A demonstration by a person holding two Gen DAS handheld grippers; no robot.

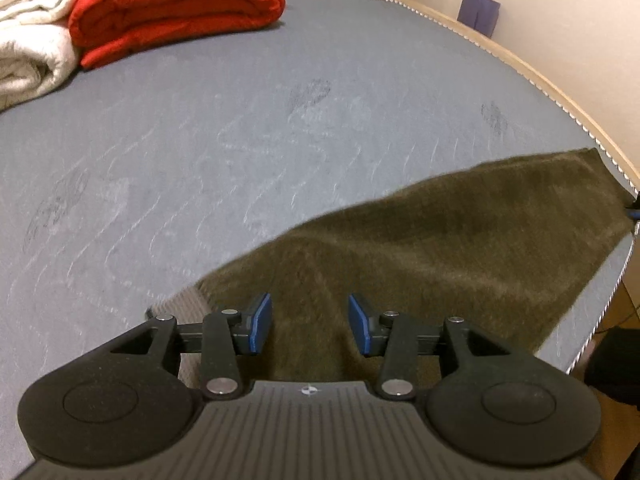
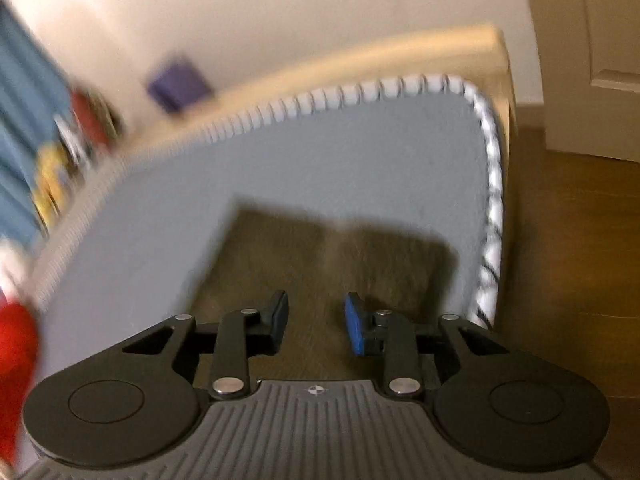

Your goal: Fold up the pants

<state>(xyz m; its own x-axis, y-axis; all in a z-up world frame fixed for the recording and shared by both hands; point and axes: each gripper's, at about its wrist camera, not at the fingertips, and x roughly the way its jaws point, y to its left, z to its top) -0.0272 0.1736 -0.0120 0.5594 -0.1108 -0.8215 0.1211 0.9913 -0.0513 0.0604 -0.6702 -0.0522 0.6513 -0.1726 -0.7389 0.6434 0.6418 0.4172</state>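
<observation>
Dark olive-brown pants (image 1: 440,248) lie flat on a grey bed (image 1: 240,140), stretching from near my left gripper to the bed's right edge. My left gripper (image 1: 310,326) is open, its blue pads (image 1: 260,322) just above the near end of the pants, where a lighter waistband edge (image 1: 188,304) shows. In the blurred right wrist view the pants (image 2: 340,264) lie near the bed's corner. My right gripper (image 2: 316,322) is open above them and holds nothing.
A folded red quilt (image 1: 176,8) and a white blanket (image 1: 32,40) sit at the bed's far left. A white-stitched bed edge (image 2: 494,184) and wooden frame (image 1: 540,76) border the mattress. A wood floor (image 2: 580,240) and a door lie to the right.
</observation>
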